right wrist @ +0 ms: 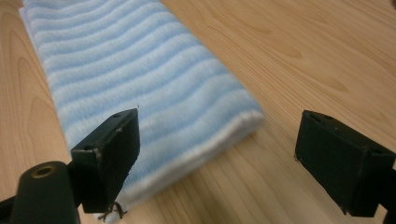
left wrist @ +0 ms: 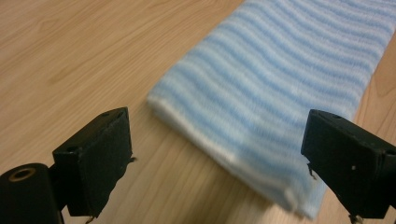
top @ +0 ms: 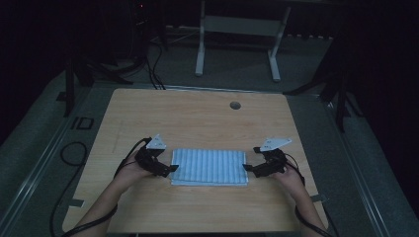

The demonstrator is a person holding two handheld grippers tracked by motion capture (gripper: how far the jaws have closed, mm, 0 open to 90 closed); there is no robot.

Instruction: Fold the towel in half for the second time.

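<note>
Cloth: a folded blue-and-white striped cloth is lying flat on the wooden table, toward the near edge, between the two grippers.
Left gripper: the left gripper is sitting at the cloth's left end, jaws standing wide apart and gripping nothing; in the left gripper view the cloth's short edge is lying just ahead of the two jaws, untouched.
Right gripper: the right gripper is mirroring it at the right end, jaws spread wide, nothing pinched; in the right gripper view the cloth's corner is resting on the table between and ahead of them.
Hands: both are resting low over the table.
</note>
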